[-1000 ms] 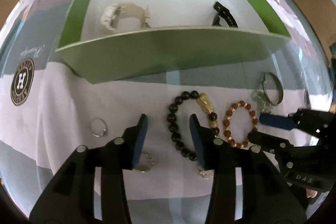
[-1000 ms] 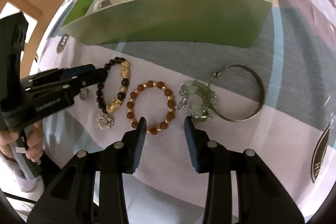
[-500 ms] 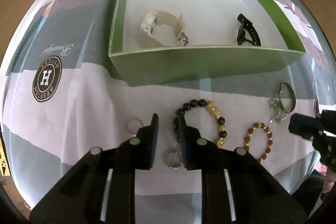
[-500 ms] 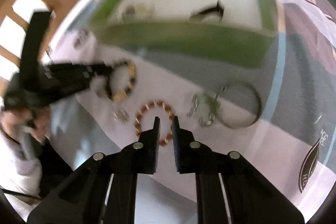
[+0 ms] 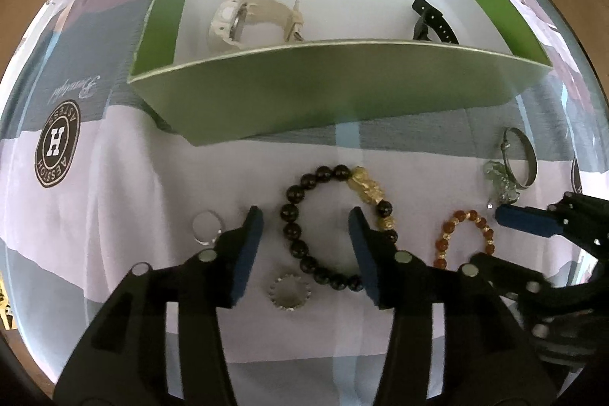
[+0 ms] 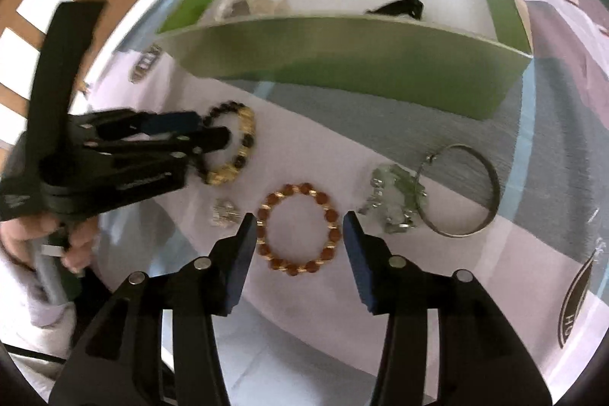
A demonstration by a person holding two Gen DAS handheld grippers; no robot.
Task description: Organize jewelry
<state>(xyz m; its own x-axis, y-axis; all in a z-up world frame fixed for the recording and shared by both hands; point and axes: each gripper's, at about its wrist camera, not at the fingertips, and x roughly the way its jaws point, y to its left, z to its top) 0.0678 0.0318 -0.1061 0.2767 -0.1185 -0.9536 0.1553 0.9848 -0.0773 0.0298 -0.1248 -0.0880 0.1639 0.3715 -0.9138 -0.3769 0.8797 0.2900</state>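
I have both tools spread wide and grasping nothing. My left gripper (image 5: 304,234) straddles the black-bead bracelet with gold charms (image 5: 335,227), lined up so its 2 fingers can close across the near side of the loop. My right gripper (image 6: 297,238) brackets the reddish-brown bead bracelet with gold spacers (image 6: 298,228), which lies flat on the lilac and grey printed bedsheet (image 5: 114,177). Both bracelets sit outside the open green cardboard box with a white floor (image 5: 342,94), which I judge to be their destination, since a cream wristwatch (image 5: 251,18) and a black strap (image 5: 434,21) already lie inside. A thin silver bangle (image 6: 460,189), a pale green stone cluster (image 6: 396,204), a small sparkly ring (image 5: 290,293) and a plain silver ring (image 5: 207,227) wait on the sheet, spaced well apart so each can be picked singly.
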